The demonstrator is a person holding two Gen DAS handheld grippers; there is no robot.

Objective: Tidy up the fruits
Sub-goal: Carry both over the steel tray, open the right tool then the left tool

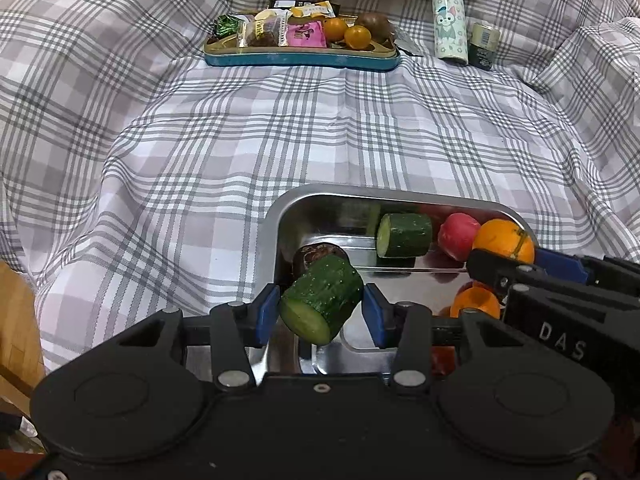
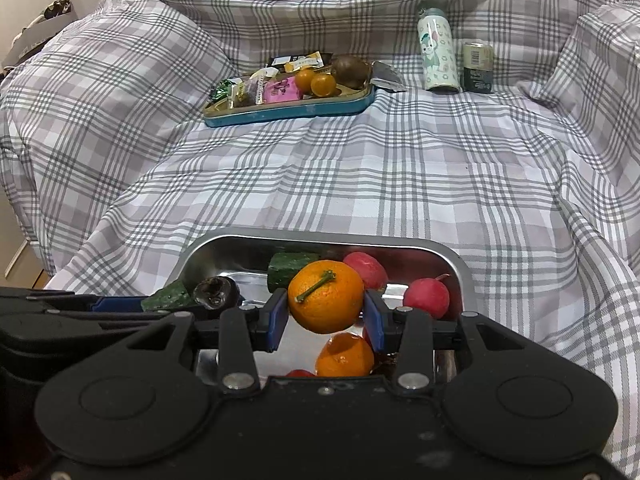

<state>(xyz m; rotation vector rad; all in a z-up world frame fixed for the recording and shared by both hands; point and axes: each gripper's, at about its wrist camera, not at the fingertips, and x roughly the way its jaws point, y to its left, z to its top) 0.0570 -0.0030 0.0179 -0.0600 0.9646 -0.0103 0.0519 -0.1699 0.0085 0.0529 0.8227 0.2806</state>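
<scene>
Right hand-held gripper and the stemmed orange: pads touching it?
Touching. The right wrist view shows the right hand-held gripper with both blue pads pressed against the sides of the orange, no gap on either side, above the steel tray.

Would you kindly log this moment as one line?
left gripper: shut on cucumber piece | right gripper: shut on orange | both above steel tray | blue tray: far side

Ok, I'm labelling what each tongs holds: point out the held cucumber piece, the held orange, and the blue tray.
cucumber piece (image 1: 320, 302): left wrist view, on its dark green skin.
orange (image 2: 326, 298): right wrist view, on the peel below the stem.
blue tray (image 1: 300, 58): left wrist view, on its front wall.
</scene>
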